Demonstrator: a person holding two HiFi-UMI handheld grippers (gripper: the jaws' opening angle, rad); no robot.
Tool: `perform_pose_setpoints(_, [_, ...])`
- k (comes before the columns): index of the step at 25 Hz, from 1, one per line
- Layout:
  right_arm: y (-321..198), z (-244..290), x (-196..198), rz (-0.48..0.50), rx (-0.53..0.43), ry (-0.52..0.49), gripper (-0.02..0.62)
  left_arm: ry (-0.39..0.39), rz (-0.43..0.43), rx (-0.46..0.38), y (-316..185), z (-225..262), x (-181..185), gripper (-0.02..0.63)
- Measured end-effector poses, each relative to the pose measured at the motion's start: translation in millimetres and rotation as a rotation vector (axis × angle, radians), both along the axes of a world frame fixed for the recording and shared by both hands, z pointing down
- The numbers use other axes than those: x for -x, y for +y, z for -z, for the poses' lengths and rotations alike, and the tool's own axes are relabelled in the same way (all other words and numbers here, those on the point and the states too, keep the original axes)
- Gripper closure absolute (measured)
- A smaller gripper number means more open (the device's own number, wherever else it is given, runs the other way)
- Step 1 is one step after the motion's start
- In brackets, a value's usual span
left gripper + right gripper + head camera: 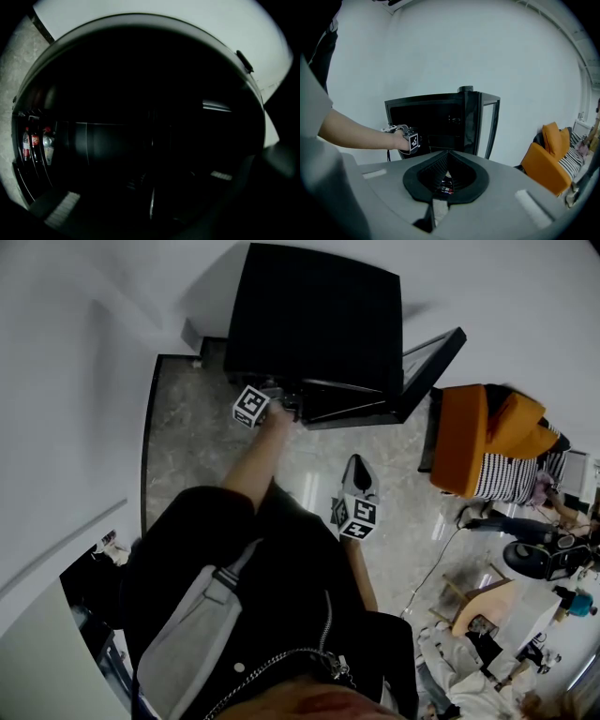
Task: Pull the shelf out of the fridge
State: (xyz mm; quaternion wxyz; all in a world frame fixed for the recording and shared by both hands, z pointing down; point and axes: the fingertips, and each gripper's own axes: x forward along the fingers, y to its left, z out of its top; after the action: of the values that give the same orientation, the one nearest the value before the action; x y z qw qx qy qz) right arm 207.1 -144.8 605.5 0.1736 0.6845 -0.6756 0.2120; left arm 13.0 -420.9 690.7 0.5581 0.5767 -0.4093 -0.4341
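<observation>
A black fridge (314,324) is seen against a white wall on a marbled floor (187,456), with its door (427,371) swung open to the person's right. An orange armchair (478,437) is set just beyond the door.

The left hand-held gripper (292,401) is held at the open front of the fridge, its tip reaching into the dark interior. The left gripper view is nearly black, so it cannot be told whether its jaws are released or clenched. The shelf is kept inside the fridge, but its outline cannot be picked out in the darkness.

The right hand-held gripper (447,154) is held low and well apart from the fridge, above the floor. Its jaws are clenched tip to tip, and nothing is grasped between them.

A few bottles (35,143) with red labels are seen in a rack at the left edge of the left gripper view.
</observation>
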Motion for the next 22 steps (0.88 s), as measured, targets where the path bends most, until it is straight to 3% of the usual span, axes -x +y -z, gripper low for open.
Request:
perform_pose_setpoints(12, [-6, -8, 9, 0.035, 0.002, -0.01, 0.592, 0.0, -0.013, 0.031, 13, -3, -2, 0.584])
perform_pose_setpoints(17, [-14, -15, 29, 0.091, 0.036, -0.078, 0.592, 0.002, -0.023, 0.031, 30, -1, 1, 0.584])
perform_pose_setpoints(22, [-24, -30, 48, 0.162, 0.105, -0.237, 0.592, 0.007, -0.033, 0.031, 45, -2, 3, 0.584])
